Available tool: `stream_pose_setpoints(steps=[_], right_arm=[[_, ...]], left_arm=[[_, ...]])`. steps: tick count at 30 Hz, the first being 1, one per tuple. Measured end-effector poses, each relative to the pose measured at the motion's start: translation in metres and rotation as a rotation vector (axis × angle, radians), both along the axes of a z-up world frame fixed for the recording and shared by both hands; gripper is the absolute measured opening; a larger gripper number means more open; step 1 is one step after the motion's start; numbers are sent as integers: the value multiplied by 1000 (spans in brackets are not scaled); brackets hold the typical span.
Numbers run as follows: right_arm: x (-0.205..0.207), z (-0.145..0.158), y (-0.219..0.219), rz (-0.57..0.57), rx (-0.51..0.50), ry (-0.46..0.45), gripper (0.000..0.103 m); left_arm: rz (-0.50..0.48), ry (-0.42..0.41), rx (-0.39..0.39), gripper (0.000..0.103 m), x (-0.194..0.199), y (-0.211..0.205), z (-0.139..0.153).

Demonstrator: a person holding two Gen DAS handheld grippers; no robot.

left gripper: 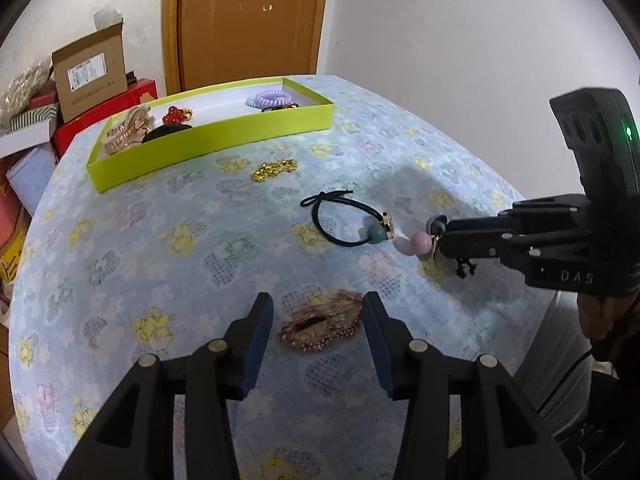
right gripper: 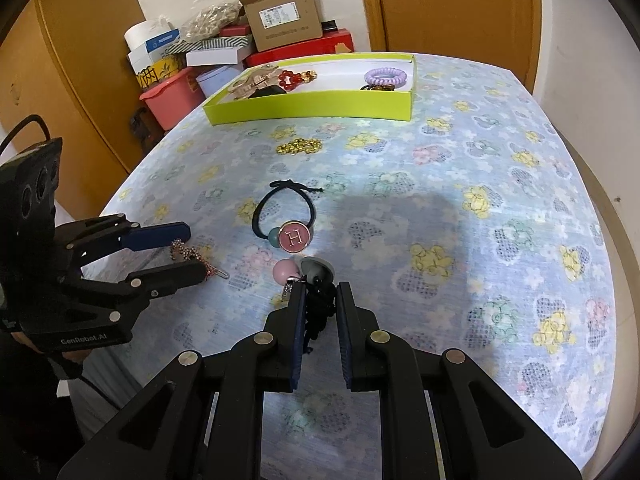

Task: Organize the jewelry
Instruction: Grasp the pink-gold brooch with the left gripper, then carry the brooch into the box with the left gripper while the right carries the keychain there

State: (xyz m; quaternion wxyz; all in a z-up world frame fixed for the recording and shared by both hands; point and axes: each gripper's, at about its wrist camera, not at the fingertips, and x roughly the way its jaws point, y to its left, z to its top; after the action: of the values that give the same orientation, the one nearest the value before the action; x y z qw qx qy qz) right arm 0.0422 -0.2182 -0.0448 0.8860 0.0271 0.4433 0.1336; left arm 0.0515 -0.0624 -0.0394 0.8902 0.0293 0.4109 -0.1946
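Floral tablecloth (left gripper: 160, 240) covers the table, brown door (left gripper: 248, 20) behind.

The black band of the pink-bead hair tie (right gripper: 316, 312) is disappearing between the right gripper's (right gripper: 320, 292) fingers. The rosy beaded clip (right gripper: 188, 254) is showing only partly behind the left gripper (right gripper: 188, 250). The lime tray's (left gripper: 208, 148) near wall is hiding a dark item (left gripper: 166, 132), possibly a scrunchie.
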Motion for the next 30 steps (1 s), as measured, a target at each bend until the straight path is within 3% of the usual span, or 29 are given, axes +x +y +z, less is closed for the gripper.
stream_pose_setpoints(steps=[5, 6, 11, 13, 30], right_arm=[[0, 2, 0, -1, 0, -4, 15], [-1, 2, 0, -1, 1, -5, 15], [-3, 3, 0, -1, 5, -8, 15], [-3, 4, -1, -2, 5, -11, 15], [3, 25, 0, -3, 13, -71, 15]], left_arm=[[21, -14, 11, 30, -5, -1, 1], [26, -8, -2, 19, -5, 1, 1], [53, 0, -27, 15, -7, 4, 1], [60, -6, -40, 9, -9, 5, 4], [122, -35, -82, 8, -2, 10, 25]])
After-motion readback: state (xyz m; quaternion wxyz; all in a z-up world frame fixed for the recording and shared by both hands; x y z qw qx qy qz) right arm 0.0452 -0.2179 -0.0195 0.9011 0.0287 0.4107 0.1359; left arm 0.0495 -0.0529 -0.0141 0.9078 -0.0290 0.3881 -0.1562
